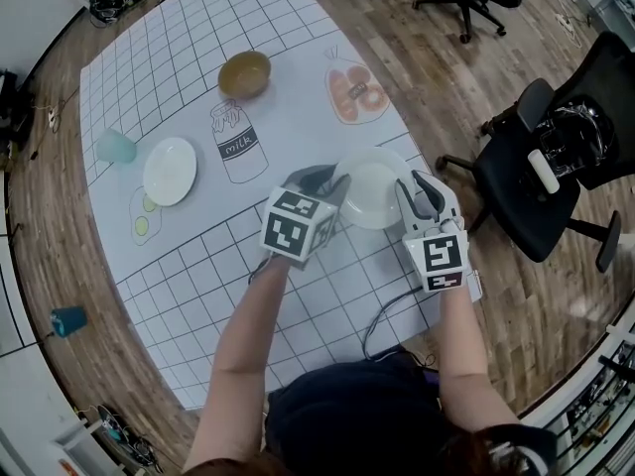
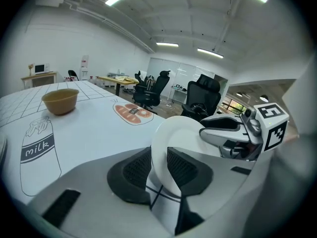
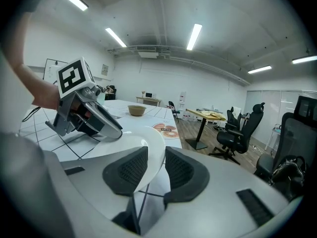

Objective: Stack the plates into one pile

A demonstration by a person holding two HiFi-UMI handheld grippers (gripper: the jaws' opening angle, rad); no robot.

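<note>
Jaws of left gripper (image 2: 159,168) and right gripper (image 3: 154,168) are clenching plate (image 1: 375,201) rims; I am risking a slip if either tilts.

Smooth glossy white plate (image 1: 373,196), matt printed table sheet (image 1: 288,48), wood-plank floor (image 1: 437,77), ribbed matt black pads (image 2: 136,171), matt brown bowl (image 1: 244,73)
</note>
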